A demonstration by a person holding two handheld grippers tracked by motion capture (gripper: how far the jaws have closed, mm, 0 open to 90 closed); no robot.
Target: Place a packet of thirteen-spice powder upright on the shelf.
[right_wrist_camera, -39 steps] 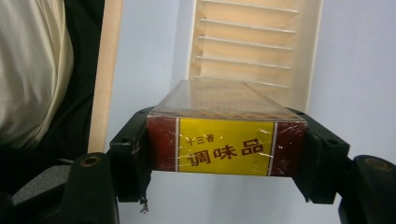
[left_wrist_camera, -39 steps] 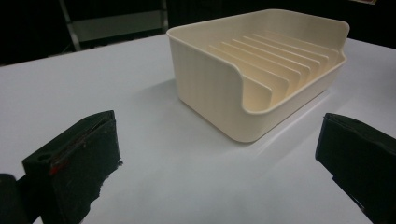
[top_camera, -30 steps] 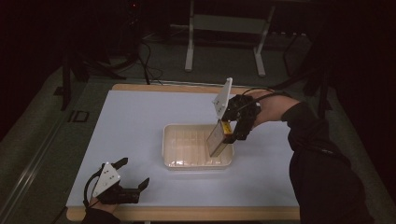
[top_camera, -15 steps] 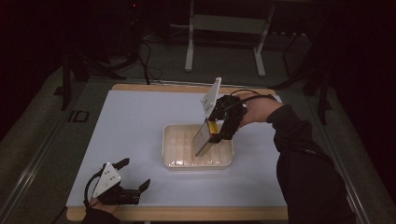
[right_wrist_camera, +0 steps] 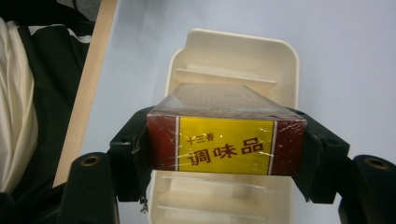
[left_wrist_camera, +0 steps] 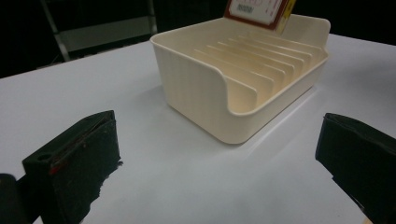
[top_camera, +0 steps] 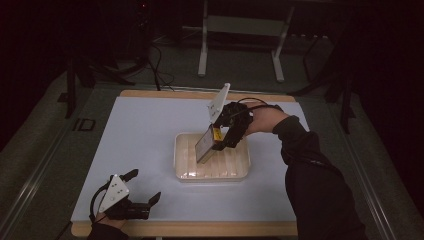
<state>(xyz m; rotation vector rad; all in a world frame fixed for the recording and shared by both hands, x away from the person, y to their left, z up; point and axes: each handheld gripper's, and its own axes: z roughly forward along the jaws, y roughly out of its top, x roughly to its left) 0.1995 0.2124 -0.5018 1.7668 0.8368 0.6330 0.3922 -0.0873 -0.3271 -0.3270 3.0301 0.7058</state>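
Note:
A cream slotted tray [top_camera: 240, 172] [left_wrist_camera: 196, 88] [right_wrist_camera: 280, 56] sits in the middle of the pale table. Over its left part my right gripper [top_camera: 220, 142] [right_wrist_camera: 226, 144] is shut on a flat dark red box with a yellow end label [top_camera: 204, 145] [right_wrist_camera: 226, 144], tilted so its lower end dips toward the ribs. The box's lower edge [left_wrist_camera: 259, 13] shows above the tray's far side in the left gripper view. My left gripper [top_camera: 142, 187] [left_wrist_camera: 219, 168] rests near the table's front left corner, jaws wide open with nothing between them, pointing at the tray.
The table's wooden front edge [top_camera: 200, 229] runs just behind the left gripper. A dark sleeve [top_camera: 310, 170] reaches in from the right over the table. A metal stand [top_camera: 240, 30] and cables lie on the floor beyond the far edge.
The right gripper has carried the box leftward and a little lower over the tray. The left gripper has stayed where it was.

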